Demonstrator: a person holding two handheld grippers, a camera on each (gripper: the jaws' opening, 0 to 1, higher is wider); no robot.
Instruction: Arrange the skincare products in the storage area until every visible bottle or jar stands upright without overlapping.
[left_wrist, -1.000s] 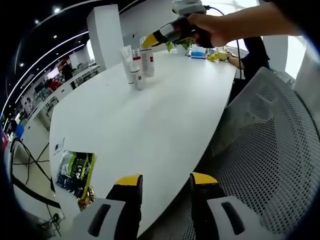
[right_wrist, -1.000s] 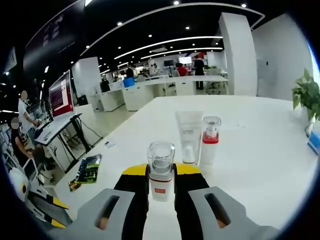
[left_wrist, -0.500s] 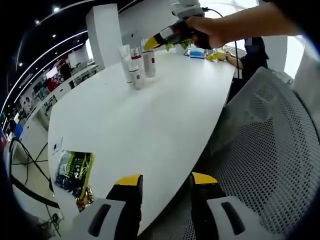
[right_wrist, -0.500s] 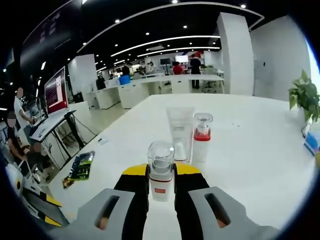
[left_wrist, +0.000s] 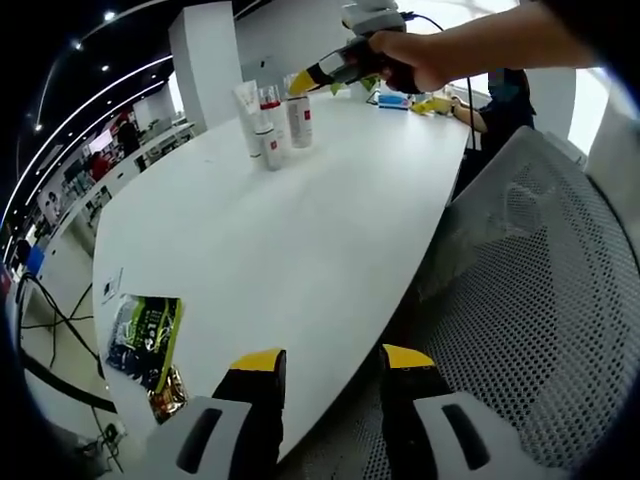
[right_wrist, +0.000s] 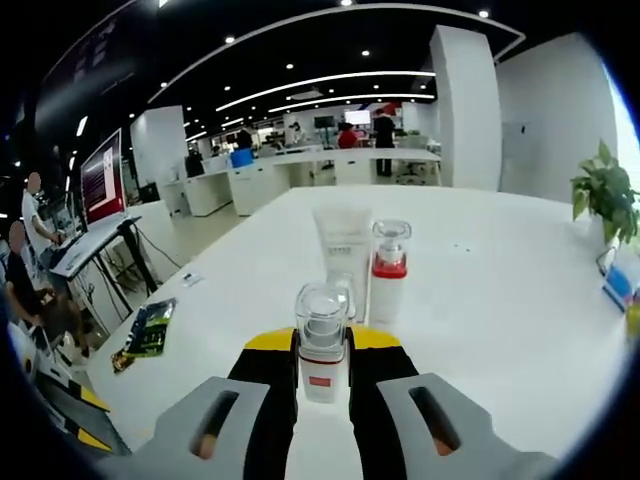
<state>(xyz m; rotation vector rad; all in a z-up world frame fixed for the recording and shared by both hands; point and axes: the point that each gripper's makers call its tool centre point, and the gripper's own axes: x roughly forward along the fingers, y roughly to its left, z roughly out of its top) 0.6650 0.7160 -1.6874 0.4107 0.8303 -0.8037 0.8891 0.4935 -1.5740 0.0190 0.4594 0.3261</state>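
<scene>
My right gripper is shut on a small white bottle with a clear cap and a red label, holding it upright. Just beyond it on the white table stand a white tube and a red-collared pump bottle, both upright. In the left gripper view the same group stands at the table's far end: the tube, the pump bottle, a small white bottle, and the held bottle under the right gripper, which a hand carries. My left gripper hangs open at the table's near edge with nothing between its fingers.
A green packet lies near the table's left edge, the same green packet showing at the left in the right gripper view. A grey mesh chair stands to the right of the table. A potted plant and blue items sit at the far right.
The right gripper has carried its bottle closer to the tube and pump bottle, which now look nearer. The left gripper has barely shifted and stays open.
</scene>
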